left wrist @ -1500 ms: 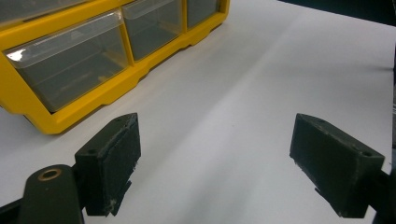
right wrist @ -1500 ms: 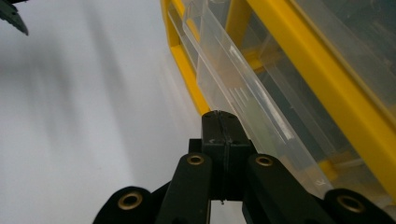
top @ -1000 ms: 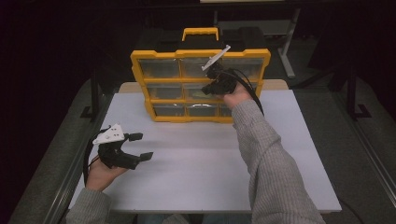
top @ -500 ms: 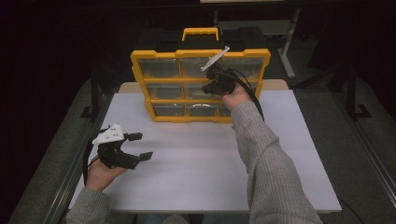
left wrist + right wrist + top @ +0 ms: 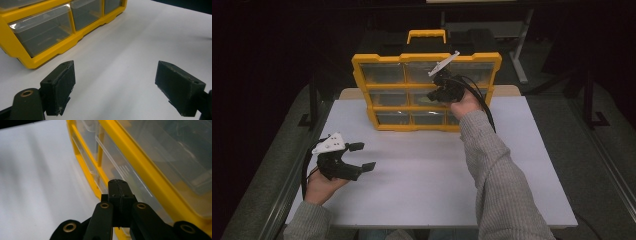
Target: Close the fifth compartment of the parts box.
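Compared with the two earlier high-view pictures, nothing is seen to have shifted: both hands are found in the same places.

Nearest, at the lower left of the high view, the left tool (image 5: 360, 156) is held just above the white table (image 5: 422, 165), its jaws spread wide and empty; in the left gripper view only bare table is seen between its pads (image 5: 61, 86).

Farther off, at the upper middle of the frame, the right tool (image 5: 435, 93) is kept clenched at the front of the yellow drawer box (image 5: 362, 80), at the middle row. In the right gripper view its closed pads (image 5: 119, 195) are seen against a clear drawer (image 5: 117, 170); whether a drawer lip is pinched cannot be told. It is judged that a drawer pull is only being prepared, since no drawer is seen slid out.
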### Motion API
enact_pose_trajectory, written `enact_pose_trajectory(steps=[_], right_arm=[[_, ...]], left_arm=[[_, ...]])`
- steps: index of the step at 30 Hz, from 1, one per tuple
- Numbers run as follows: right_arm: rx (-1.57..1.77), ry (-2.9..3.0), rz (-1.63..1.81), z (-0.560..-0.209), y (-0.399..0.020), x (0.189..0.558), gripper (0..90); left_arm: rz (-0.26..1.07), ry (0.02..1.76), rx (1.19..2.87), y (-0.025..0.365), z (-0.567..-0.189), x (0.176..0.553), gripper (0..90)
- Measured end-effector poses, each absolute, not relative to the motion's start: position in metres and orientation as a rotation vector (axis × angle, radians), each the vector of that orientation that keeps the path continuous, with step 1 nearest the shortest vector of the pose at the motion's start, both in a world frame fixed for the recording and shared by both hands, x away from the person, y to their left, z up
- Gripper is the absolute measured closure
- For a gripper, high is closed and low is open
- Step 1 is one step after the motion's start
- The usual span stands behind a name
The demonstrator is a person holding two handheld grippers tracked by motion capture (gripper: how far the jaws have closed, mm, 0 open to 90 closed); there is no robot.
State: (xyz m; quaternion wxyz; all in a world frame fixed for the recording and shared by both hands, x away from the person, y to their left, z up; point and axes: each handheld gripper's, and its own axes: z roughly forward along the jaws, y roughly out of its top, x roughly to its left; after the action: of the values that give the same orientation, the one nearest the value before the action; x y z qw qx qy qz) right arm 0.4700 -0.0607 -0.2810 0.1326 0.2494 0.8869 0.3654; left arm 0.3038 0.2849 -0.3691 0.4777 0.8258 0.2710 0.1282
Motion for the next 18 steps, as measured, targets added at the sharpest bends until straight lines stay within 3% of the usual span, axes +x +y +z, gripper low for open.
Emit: enact_pose_trajectory(steps=[4, 10, 18], right_arm=[[0.712, 2.579, 1.156, -0.284, -0.067, 0.469, 88.2], [0.707, 2.571, 1.237, -0.290, -0.073, 0.463, 77.9], [0.741, 2.565, 1.352, -0.293, -0.077, 0.451, 71.5]], left_arm=[[0.311, 0.669, 2.000, 0.285, -0.369, 0.304, 16.4], [0.311, 0.682, 2.014, 0.284, -0.372, 0.306, 16.7], [0.309, 0.696, 2.001, 0.284, -0.372, 0.306, 16.6]])
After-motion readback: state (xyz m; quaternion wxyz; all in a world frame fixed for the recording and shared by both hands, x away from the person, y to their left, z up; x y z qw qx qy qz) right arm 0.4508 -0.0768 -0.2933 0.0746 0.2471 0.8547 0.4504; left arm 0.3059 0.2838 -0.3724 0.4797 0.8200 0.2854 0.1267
